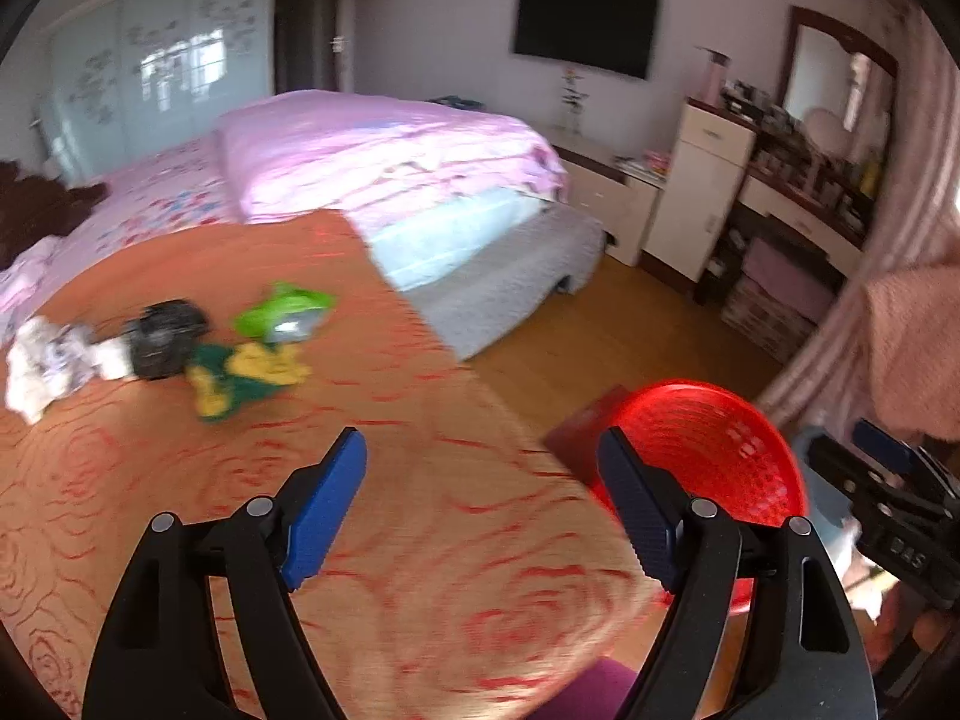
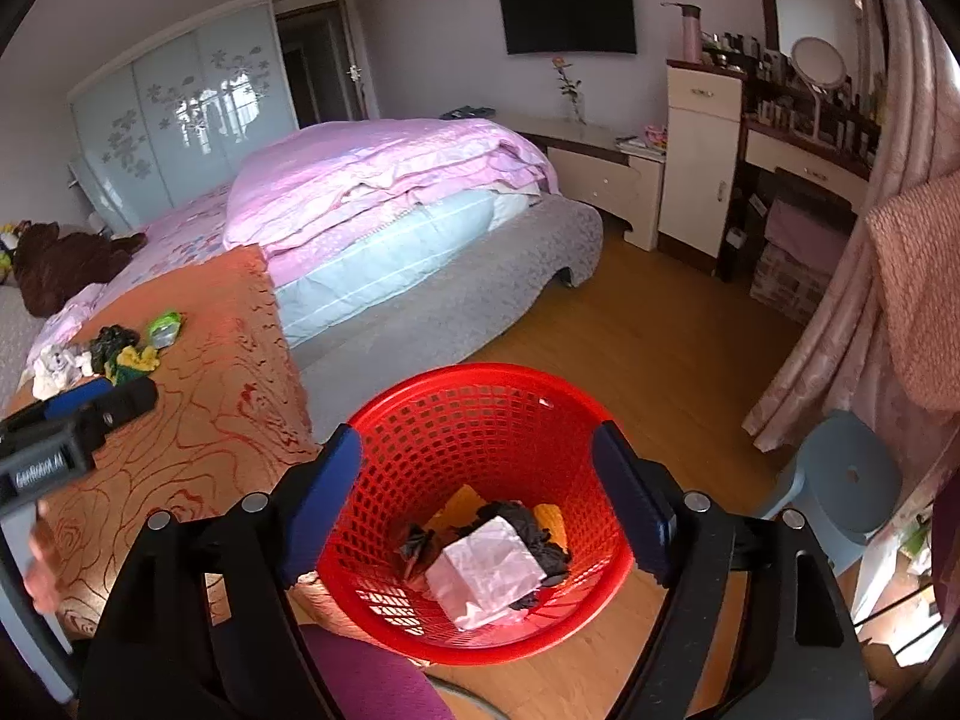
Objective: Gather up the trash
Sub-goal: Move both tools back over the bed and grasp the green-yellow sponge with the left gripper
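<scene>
Several bits of trash lie at the far left of the orange-clothed table (image 1: 420, 540): white crumpled tissue (image 1: 42, 366), a black wad (image 1: 165, 342), a green wrapper (image 1: 285, 315) and a yellow-green wrapper (image 1: 246, 378). My left gripper (image 1: 480, 444) hovers open over the cloth, short of them, with nothing between its blue pads. My right gripper (image 2: 477, 432) is open above the red mesh basket (image 2: 480, 372) on the floor. A pale pink wrapper (image 2: 486, 570) and black scraps (image 2: 528, 528) lie in the basket. The left gripper (image 2: 114, 396) also shows over the table in the right wrist view.
A bed with pink bedding (image 2: 384, 180) stands behind the table. A grey-blue stool (image 2: 840, 480) and pink curtains (image 2: 840, 330) are to the right of the basket. Wooden floor (image 2: 630, 336) lies between them. Cabinets and a cluttered dresser (image 2: 798, 120) line the far wall.
</scene>
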Tool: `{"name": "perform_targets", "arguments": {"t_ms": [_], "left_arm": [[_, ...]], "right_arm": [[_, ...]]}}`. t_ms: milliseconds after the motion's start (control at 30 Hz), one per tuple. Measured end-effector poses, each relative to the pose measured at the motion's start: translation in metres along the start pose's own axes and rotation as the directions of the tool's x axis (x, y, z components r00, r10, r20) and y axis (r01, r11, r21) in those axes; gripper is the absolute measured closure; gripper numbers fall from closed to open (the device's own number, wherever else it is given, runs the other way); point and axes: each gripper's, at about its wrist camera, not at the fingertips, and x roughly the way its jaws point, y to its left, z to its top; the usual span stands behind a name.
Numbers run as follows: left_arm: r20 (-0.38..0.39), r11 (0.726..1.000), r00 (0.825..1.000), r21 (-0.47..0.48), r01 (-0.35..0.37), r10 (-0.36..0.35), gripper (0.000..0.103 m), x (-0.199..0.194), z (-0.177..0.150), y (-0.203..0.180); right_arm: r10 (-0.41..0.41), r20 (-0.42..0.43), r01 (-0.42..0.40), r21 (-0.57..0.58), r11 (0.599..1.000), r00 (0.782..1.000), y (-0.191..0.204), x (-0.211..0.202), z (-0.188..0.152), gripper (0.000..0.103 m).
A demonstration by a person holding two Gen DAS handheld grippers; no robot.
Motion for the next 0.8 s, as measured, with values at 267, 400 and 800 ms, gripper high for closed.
{"name": "perform_targets", "arguments": {"t_ms": [267,400,800], "left_arm": [[0.018,0.988,0.995,-0.12,-0.099,0.102,0.025,-0.008,0.006,0.067],[0.012,0.976,0.989,-0.161,-0.147,0.151,0.025,-0.008,0.007,0.099],[-0.043,0.976,0.991,-0.168,-0.136,0.13,0.025,0.021,0.022,0.123]], "right_arm": [[0.022,0.01,-0.021,-0.044,0.999,1.0,0.024,-0.001,0.002,0.023],[0.037,0.004,-0.037,-0.06,0.998,0.999,0.034,0.001,0.005,0.023],[0.114,-0.007,-0.115,-0.042,0.993,0.993,0.062,0.015,0.021,0.023]]}}
